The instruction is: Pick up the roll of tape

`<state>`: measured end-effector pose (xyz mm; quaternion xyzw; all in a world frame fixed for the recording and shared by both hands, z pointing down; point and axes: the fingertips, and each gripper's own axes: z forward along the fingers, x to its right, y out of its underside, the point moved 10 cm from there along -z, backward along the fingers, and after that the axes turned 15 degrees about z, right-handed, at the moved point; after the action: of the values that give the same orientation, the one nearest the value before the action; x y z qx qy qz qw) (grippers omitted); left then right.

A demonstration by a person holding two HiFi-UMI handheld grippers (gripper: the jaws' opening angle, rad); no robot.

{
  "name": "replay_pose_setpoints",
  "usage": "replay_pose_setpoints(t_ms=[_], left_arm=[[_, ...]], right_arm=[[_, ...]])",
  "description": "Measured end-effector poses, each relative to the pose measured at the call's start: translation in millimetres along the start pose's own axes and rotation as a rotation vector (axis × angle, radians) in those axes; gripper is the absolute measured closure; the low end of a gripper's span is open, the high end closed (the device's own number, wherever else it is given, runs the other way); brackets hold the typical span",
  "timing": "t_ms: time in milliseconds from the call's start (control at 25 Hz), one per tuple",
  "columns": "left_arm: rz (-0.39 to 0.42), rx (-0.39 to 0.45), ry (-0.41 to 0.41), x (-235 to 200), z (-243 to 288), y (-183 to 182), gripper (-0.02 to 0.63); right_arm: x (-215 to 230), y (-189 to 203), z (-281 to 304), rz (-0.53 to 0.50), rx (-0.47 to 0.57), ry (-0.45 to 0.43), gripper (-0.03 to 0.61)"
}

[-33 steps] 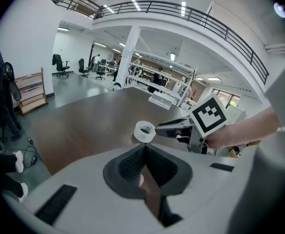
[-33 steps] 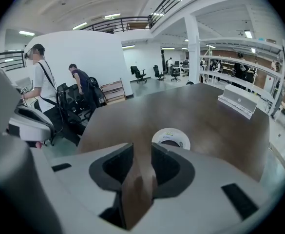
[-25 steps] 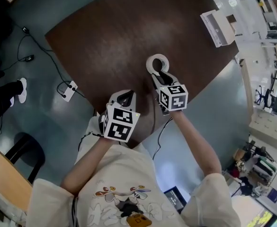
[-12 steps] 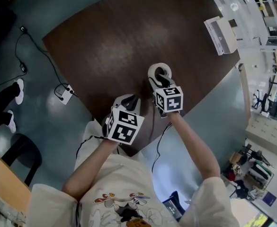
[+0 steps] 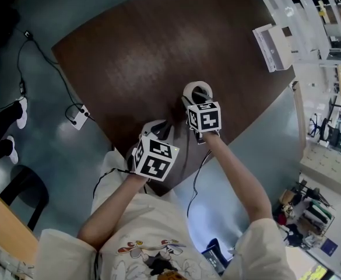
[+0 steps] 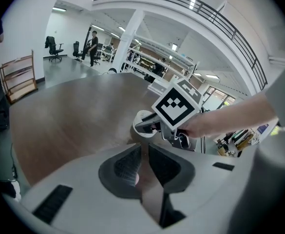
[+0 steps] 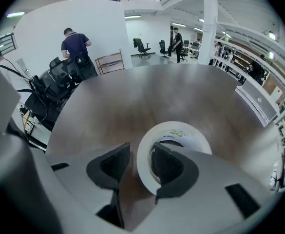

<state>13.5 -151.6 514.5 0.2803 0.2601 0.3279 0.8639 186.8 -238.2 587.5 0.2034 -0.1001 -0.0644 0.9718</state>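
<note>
The dark brown wooden surface (image 5: 129, 51) carries the white roll of tape (image 7: 143, 161), lying flat and not yet lifted. Its wall stands between the right gripper's (image 7: 141, 152) wide, opening jaws, so closing and lifting remain. The left gripper's (image 6: 145, 152) narrow jaws are empty.

The white roll of tape (image 7: 143, 164) lies flat (hollow core up) on the brown table (image 7: 132, 96).
</note>
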Motion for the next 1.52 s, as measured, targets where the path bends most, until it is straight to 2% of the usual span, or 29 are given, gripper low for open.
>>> replay_pose_setpoints(t_ms=[360, 480, 840, 960, 1200, 1520], left_arm=[[-0.003, 0.001, -0.009, 1.4, -3.3, 0.1, 0.561], [-0.005, 0.002, -0.017, 2.4, -4.3, -0.4, 0.563], [0.001, 0.007, -0.033, 9.6, -14.7, 4.0, 0.563], [0.010, 0.011, -0.042, 14.6, -21.4, 6.0, 0.563], [0.022, 0.041, -0.082, 24.2, -40.6, 7.3, 0.563], [0.052, 0.121, -0.130, 54.9, -76.4, 6.1, 0.569]], right_arm=[[-9.6, -0.8, 10.4, -0.093, -0.135, 0.089, 0.437], [-8.2, -1.4, 11.4, -0.117, -0.150, 0.120, 0.480], [-10.5, 5.3, 4.8, -0.109, -0.150, 0.118, 0.492], [-15.3, 11.0, -8.0, -0.093, -0.098, 0.081, 0.492], [-29.7, 18.7, -57.0, -0.050, 0.069, 0.012, 0.492], [-39.4, 45.6, -148.0, -0.015, 0.325, -0.016, 0.492]])
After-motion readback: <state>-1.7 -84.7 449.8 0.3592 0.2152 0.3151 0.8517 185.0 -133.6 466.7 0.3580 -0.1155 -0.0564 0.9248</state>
